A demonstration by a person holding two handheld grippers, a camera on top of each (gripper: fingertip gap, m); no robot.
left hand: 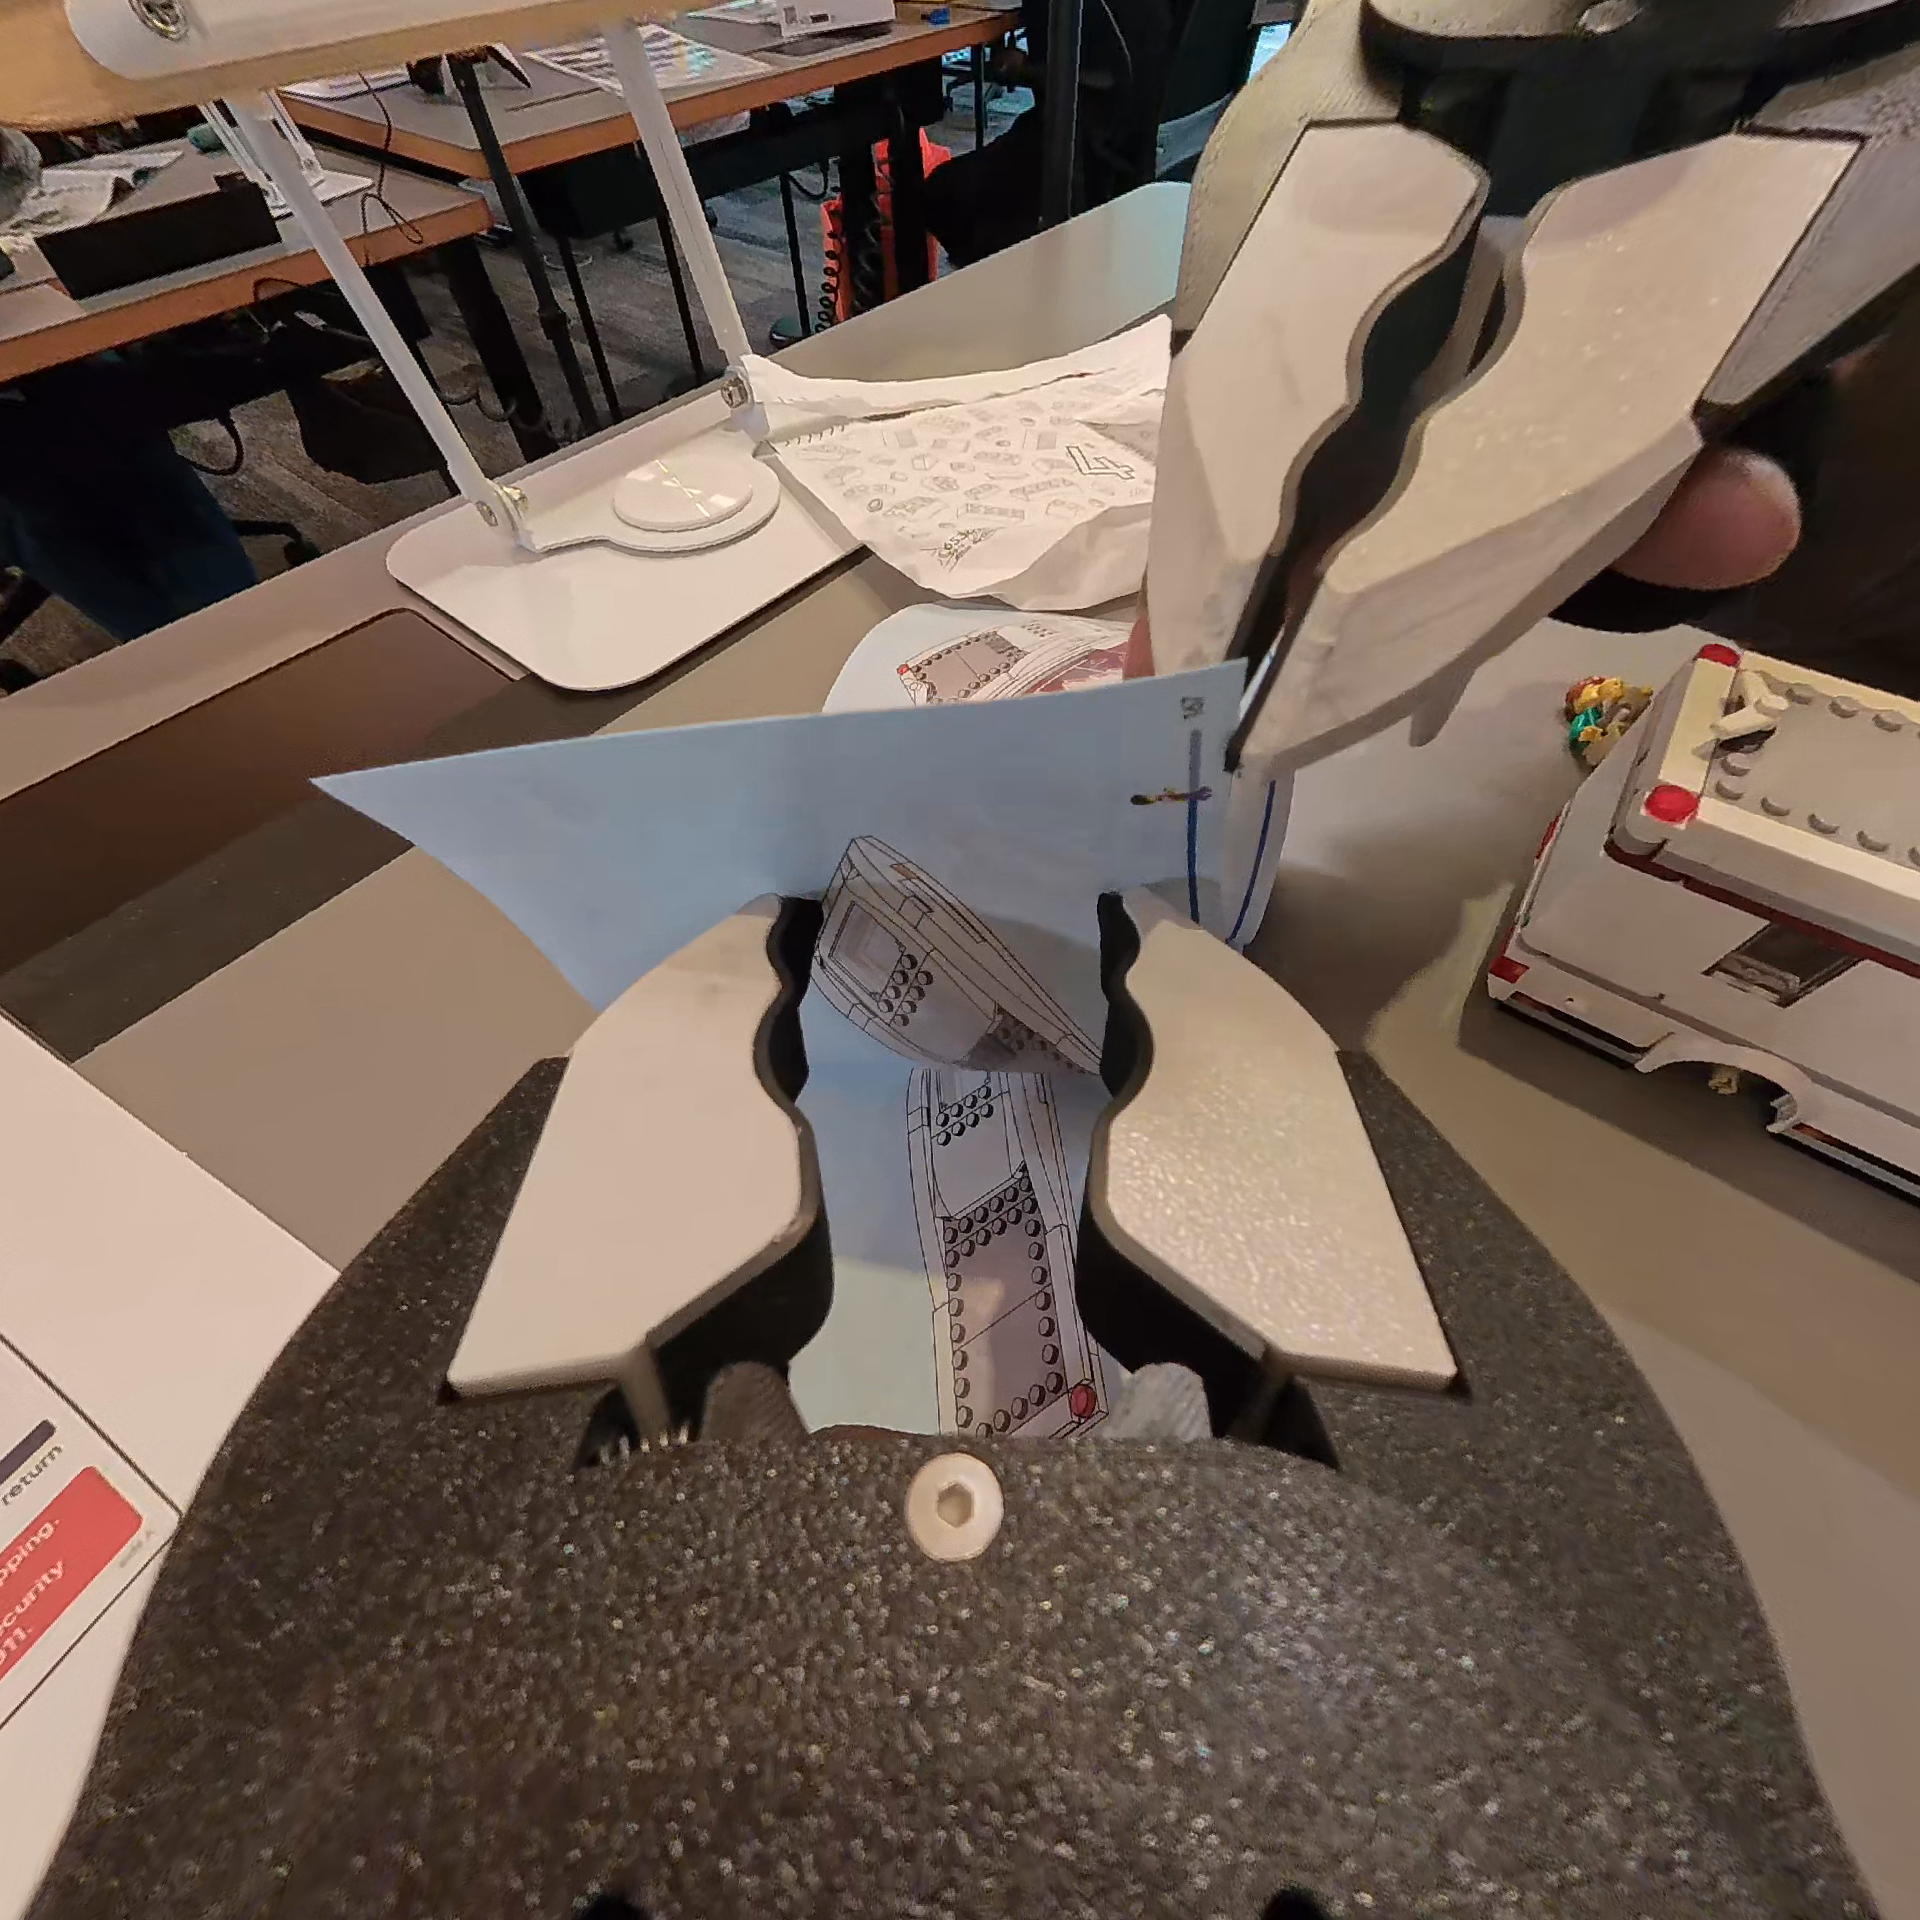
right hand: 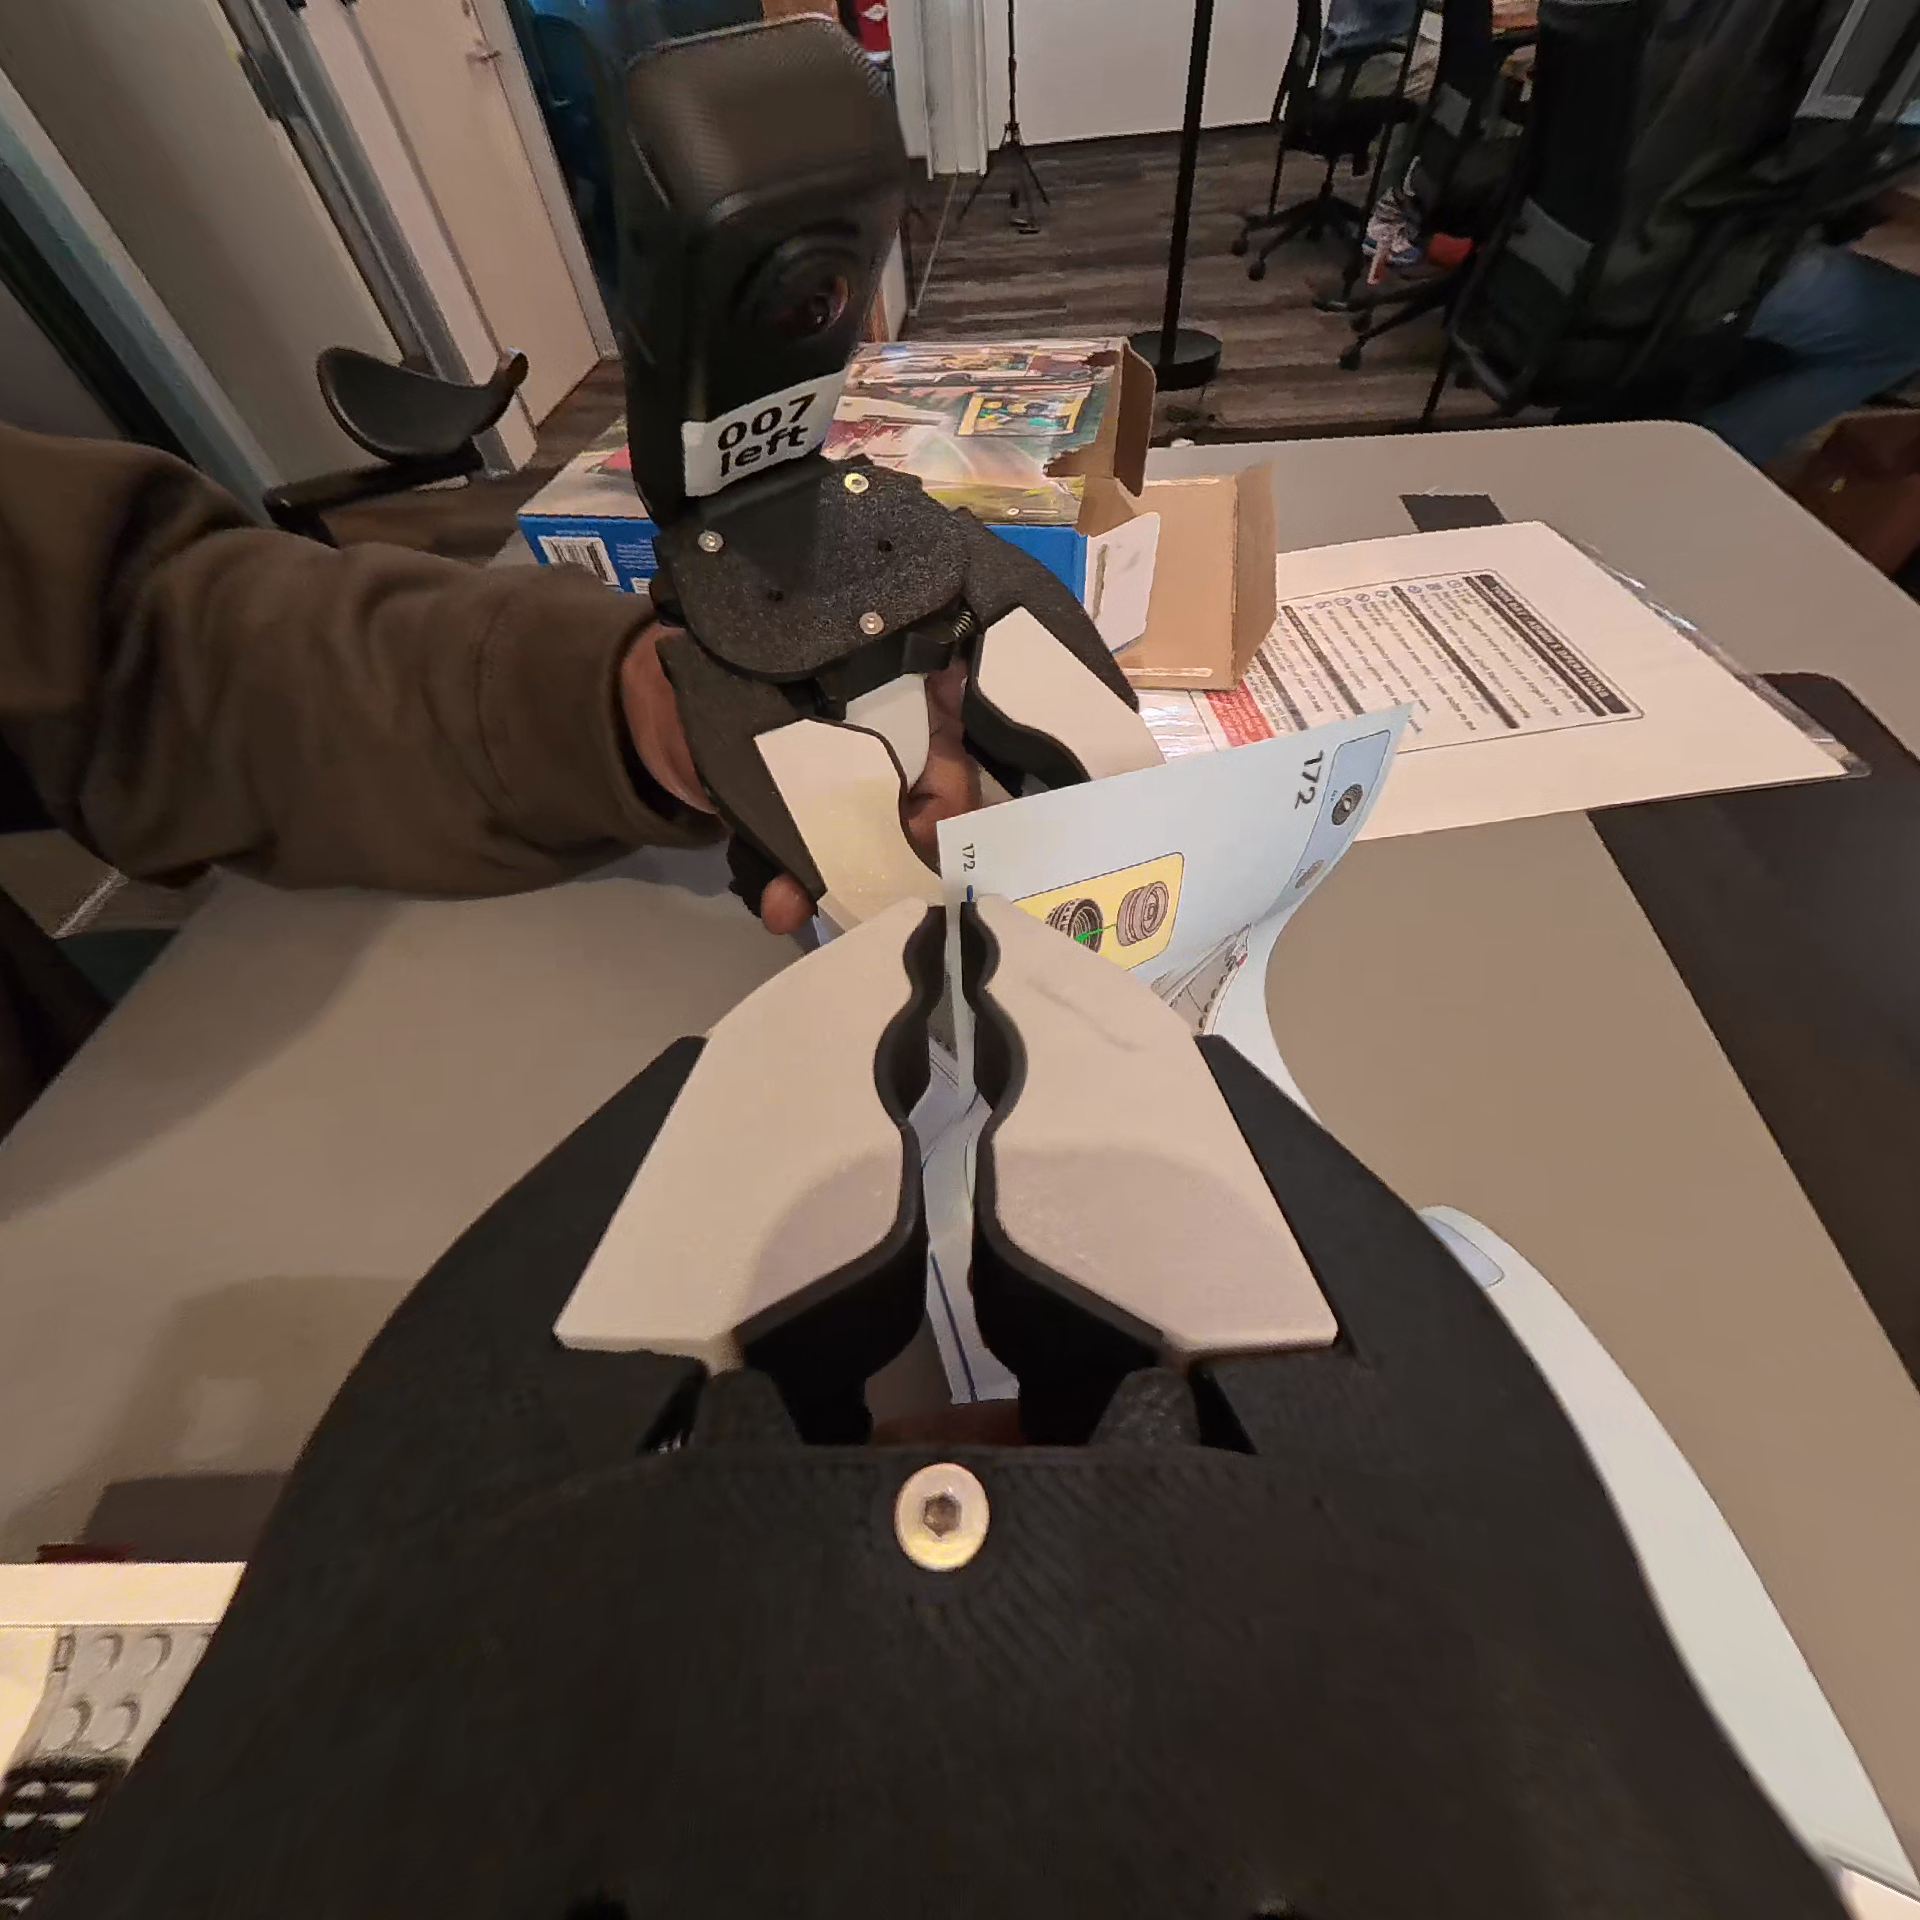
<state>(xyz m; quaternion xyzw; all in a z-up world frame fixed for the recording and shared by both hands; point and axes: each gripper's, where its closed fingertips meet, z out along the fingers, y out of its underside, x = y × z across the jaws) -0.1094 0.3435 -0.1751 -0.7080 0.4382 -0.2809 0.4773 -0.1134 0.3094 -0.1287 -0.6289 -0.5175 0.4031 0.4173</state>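
Note:
An instruction booklet with light-blue pages lies open on the grey table. My right gripper is shut on the edge of one page and holds it lifted and curved. In the left wrist view the right gripper comes in from the upper right and pinches the top corner of the raised page. My left gripper is open over the booklet, just short of the raised page, with nothing between its pads. It also shows in the right wrist view, held by a hand in a brown sleeve.
A white brick-built van stands to the right, with a small toy figure behind it. A white lamp base and a crumpled printed paper lie behind. A toy box, a cardboard box and a sleeved printed sheet lie on the table's other side. My right fingertips sit around 6 cm from my left ones. The left tips stand about 12 cm off the white brick-built van.

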